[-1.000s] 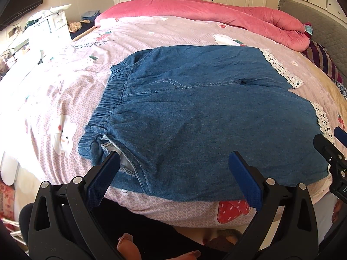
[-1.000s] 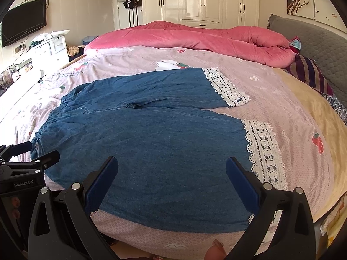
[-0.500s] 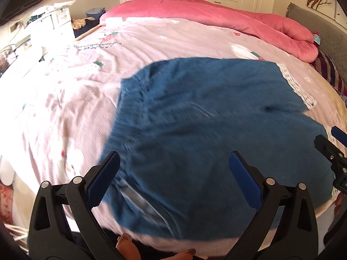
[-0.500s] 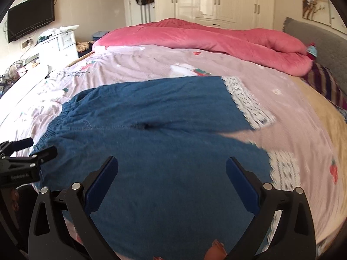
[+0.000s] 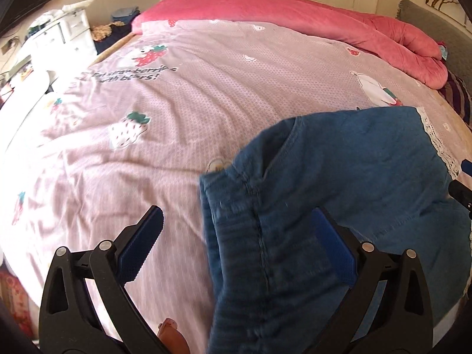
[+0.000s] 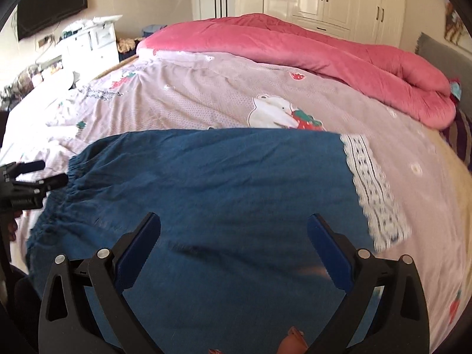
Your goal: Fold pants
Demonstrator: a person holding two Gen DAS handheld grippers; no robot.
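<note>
A wide bed covered by a pale pink strawberry-and-bear print sheet [image 6: 206,94] carries a pair of blue denim pants with white lace cuffs [image 6: 224,183] lying flat near its front edge. A thick pink plush duvet [image 6: 309,47] lies bunched along the far side.

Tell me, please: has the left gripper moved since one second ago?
Yes. The left gripper swung left: the white dresser sits nearer centre, and the pants now fill only the right.
</note>
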